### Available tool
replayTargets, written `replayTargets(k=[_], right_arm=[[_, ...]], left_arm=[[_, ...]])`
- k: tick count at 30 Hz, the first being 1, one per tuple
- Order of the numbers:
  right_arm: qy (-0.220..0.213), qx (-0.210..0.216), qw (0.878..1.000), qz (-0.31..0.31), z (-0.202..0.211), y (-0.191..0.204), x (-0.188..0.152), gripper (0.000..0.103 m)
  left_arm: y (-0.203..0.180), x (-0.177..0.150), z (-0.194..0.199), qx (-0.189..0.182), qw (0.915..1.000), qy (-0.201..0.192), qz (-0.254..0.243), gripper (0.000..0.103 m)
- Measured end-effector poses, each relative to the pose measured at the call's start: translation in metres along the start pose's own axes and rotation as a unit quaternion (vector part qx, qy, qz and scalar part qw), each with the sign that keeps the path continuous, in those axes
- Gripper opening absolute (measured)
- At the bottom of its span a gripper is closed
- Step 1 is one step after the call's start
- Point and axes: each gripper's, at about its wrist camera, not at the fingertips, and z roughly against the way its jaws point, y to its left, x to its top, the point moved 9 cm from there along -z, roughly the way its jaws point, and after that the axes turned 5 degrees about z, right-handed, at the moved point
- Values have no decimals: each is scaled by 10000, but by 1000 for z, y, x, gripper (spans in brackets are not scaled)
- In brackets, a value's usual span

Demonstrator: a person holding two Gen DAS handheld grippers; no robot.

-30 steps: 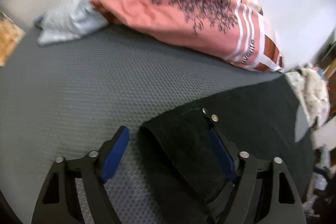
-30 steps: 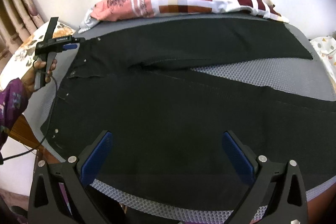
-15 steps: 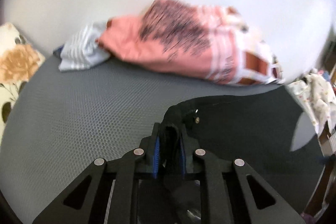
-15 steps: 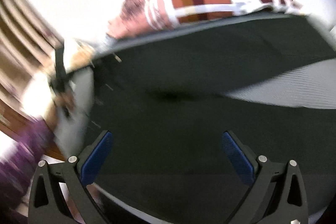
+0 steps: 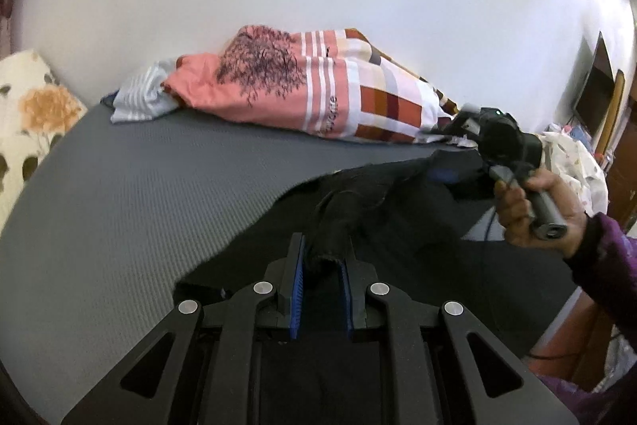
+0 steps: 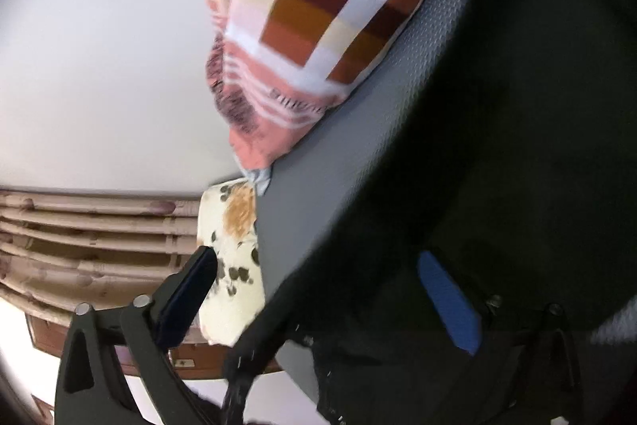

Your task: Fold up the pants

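Jaws of the left gripper (image 5: pixel 321 275) pinch a bunched fold of the black pants (image 5: pixel 398 226), lifted off the grey bed (image 5: pixel 139 206) below the checked pillow (image 5: pixel 318 94). Across the pants, the right gripper (image 6: pixel 318 289) is closing, cloth lying between its jaws but not yet pressed. Closing askew, it may catch only a thin edge and slip, dragging the fold crooked.
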Motion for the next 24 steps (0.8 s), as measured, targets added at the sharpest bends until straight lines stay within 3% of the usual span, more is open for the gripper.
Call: replayTargets(k=[1, 2, 7, 10, 18, 24], right_arm=[[1, -176, 9998, 74, -1, -2, 1, 16], [-7, -296, 9995, 60, 0, -6, 0, 11], [-174, -384, 9971, 639, 23, 8, -37, 9], [-153, -414, 9949, 902, 48, 11, -82, 9], [349, -653, 9944, 750, 75, -35, -210, 9], [650, -843, 9932, 463, 64, -74, -245, 8]], left_arm=[[1, -3, 0, -12, 9999, 38, 92, 16], [1, -5, 1, -12, 9999, 78, 142, 16], [10, -14, 14, 123, 9992, 149, 364, 16], [16, -29, 28, 215, 9984, 245, 461, 16], [30, -94, 47, 596, 9945, 715, 483, 18], [32, -131, 40, 872, 9914, 960, 189, 18]])
